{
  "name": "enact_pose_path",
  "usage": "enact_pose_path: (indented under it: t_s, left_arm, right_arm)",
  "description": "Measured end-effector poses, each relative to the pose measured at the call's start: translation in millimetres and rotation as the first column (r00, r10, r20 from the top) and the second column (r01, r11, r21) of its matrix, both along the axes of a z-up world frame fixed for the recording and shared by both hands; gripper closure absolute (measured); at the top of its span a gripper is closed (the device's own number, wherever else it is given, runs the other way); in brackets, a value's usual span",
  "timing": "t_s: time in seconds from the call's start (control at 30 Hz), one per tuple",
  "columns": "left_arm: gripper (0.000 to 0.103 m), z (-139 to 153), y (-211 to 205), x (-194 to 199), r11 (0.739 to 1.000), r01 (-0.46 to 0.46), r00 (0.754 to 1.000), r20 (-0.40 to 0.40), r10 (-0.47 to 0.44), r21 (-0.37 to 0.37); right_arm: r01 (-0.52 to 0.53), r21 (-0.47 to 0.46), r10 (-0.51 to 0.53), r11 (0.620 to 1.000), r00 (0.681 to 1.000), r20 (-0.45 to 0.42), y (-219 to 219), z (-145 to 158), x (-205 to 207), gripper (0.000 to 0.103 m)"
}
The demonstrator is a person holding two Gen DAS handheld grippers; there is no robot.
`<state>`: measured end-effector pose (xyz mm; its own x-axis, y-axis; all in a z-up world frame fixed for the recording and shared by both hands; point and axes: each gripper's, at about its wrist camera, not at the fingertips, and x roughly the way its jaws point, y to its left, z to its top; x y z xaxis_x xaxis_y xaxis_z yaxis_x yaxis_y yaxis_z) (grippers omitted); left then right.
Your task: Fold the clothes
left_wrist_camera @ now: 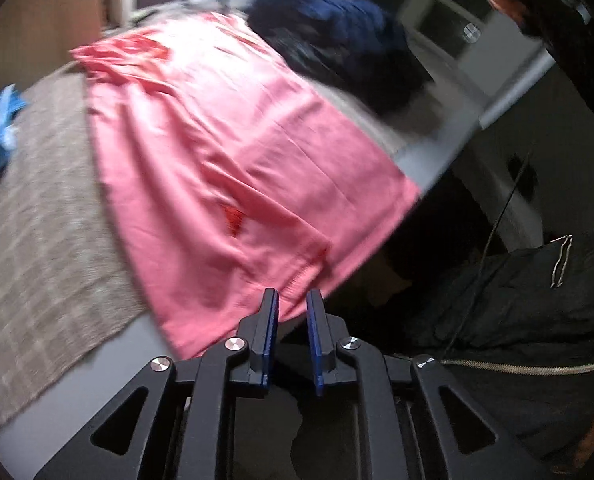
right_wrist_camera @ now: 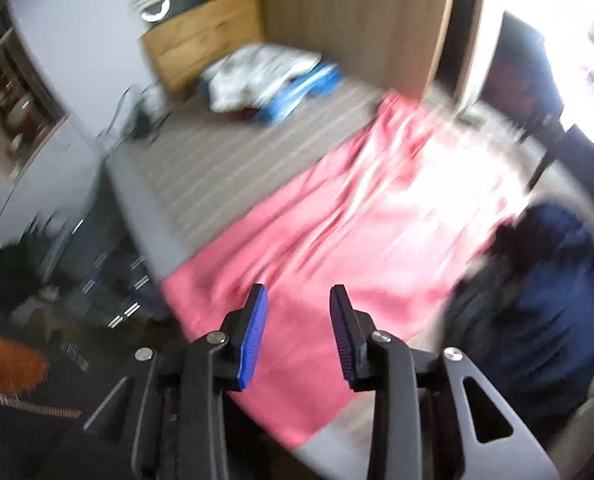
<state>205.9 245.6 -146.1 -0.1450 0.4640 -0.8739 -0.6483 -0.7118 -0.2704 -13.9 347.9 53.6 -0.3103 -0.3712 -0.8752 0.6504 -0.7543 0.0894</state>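
A pink garment (left_wrist_camera: 225, 160) lies spread flat on the bed, its near hem hanging over the bed's edge. My left gripper (left_wrist_camera: 293, 300) is open with a narrow gap and empty, its tips just at the near hem. In the right wrist view the same pink garment (right_wrist_camera: 337, 248) runs across the bed. My right gripper (right_wrist_camera: 299, 300) is open wide and empty, hovering above the garment's near end. Both views are blurred by motion.
A grey-beige checked blanket (left_wrist_camera: 37, 220) covers the bed. A dark blue pile of clothes (left_wrist_camera: 337, 40) (right_wrist_camera: 537, 300) lies beside the pink garment. White and blue fabric (right_wrist_camera: 265, 76) sits at the far end. A wooden wardrobe (right_wrist_camera: 357, 20) stands behind. A black jacket (left_wrist_camera: 517, 300) is at right.
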Motion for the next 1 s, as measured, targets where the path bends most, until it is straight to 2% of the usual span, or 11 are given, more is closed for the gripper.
enact_pose_path:
  t_s: [0.07, 0.13, 0.23, 0.37, 0.43, 0.53, 0.63, 0.7, 0.8, 0.87, 1.0]
  left_arm:
    - [0.086, 9, -6, -3, 0.998, -0.056, 0.998, -0.011, 0.057, 0.022]
    - [0.083, 15, -6, -9, 0.993, -0.112, 0.994, -0.013, 0.113, 0.045]
    - [0.077, 6, 14, -19, 0.981, -0.190, 0.982, -0.016, 0.191, 0.034]
    - [0.077, -9, 27, -33, 0.950, -0.312, 0.950, -0.010, 0.312, -0.014]
    - [0.077, -20, 13, -38, 0.903, -0.426, 0.904, 0.009, 0.427, -0.049]
    - [0.076, -40, -18, -34, 0.805, -0.575, 0.811, 0.030, 0.584, -0.147]
    - [0.076, -51, -46, -21, 0.712, -0.671, 0.718, 0.058, 0.693, -0.207]
    - [0.075, -51, -56, -13, 0.676, -0.706, 0.678, 0.073, 0.732, -0.211]
    - [0.069, -50, -57, -11, 0.655, -0.723, 0.658, 0.070, 0.749, -0.220]
    - [0.069, -50, -53, -14, 0.656, -0.725, 0.657, 0.078, 0.750, -0.210]
    - [0.068, -53, -46, -23, 0.668, -0.713, 0.668, 0.085, 0.739, -0.213]
  right_arm:
    - [-0.003, 0.066, 0.008, 0.998, 0.998, -0.069, -9, 15, -41, 0.062]
    - [-0.012, 0.157, 0.033, 0.988, 0.991, -0.128, -25, 8, -81, 0.056]
    - [-0.015, 0.232, 0.051, 0.973, 0.988, -0.148, -45, -30, -148, 0.056]
    - [-0.004, 0.244, 0.024, 0.970, 0.997, -0.079, -53, -98, -237, 0.056]
    - [0.001, 0.244, 0.010, 0.970, 0.999, -0.043, -56, -130, -269, 0.056]
    - [0.003, 0.238, -0.007, 0.971, 1.000, 0.016, -61, -175, -311, 0.056]
    - [-0.006, 0.214, -0.005, 0.977, 0.999, 0.053, -66, -199, -329, 0.056]
    - [-0.037, 0.230, 0.024, 0.972, 0.998, 0.058, -71, -207, -329, 0.056]
    - [-0.088, 0.262, 0.073, 0.961, 0.995, 0.065, -79, -219, -326, 0.056]
    - [-0.111, 0.272, 0.098, 0.956, 0.993, 0.064, -83, -221, -325, 0.056]
    - [-0.124, 0.230, 0.124, 0.965, 0.992, 0.016, -85, -198, -324, 0.056]
